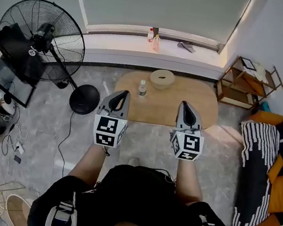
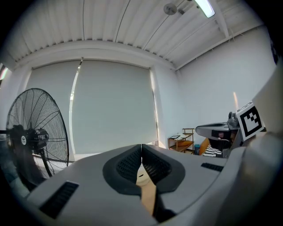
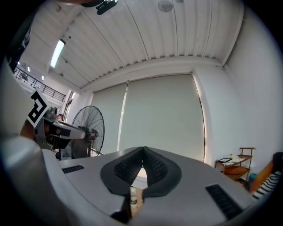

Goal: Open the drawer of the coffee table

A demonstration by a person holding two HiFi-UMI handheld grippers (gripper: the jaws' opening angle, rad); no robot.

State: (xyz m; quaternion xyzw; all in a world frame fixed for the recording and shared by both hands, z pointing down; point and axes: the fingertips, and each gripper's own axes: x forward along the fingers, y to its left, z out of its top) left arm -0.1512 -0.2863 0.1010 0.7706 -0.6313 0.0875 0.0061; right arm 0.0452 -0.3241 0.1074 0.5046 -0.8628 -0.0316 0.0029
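The oval wooden coffee table stands on the floor ahead of me, below the window; no drawer shows from above. A small bottle and a pale bowl stand on it. My left gripper hangs shut and empty over the table's near left edge. My right gripper is shut and empty over the near right part. In the left gripper view the left gripper has its pads pressed together, with the bowl glimpsed below them. The right gripper is likewise shut, with the bottle under it.
A large black standing fan with a round base is at the left. A wooden side shelf stands at the right, near a striped and orange cushion seat. Cables lie on the floor at left.
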